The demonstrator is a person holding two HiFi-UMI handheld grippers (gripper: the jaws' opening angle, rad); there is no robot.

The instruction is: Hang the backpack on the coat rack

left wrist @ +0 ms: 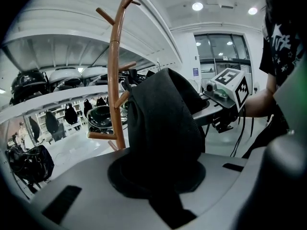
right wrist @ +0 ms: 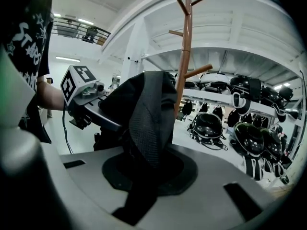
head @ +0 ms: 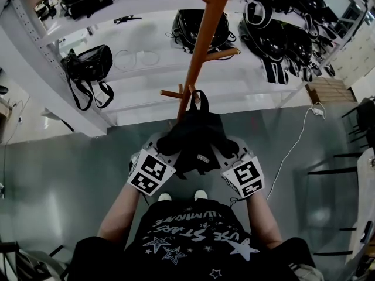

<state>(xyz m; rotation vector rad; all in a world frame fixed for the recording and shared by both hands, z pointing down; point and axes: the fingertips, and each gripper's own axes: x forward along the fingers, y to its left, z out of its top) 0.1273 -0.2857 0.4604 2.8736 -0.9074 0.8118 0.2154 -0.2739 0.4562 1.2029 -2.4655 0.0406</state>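
Observation:
A black backpack hangs in the air between my two grippers, close in front of the brown wooden coat rack. Its top loop stands up right by the rack's lowest pegs; I cannot tell whether it is over one. My left gripper is shut on the bag's left side, and black fabric fills its jaws. My right gripper is shut on the right side, clamping a mesh strap. The rack's pole rises just behind the bag.
White shelving behind the rack carries several black bags. Another black bag hangs at the shelf's left end. A wooden crate, a white cable on the grey floor and dark chair frames are at the right.

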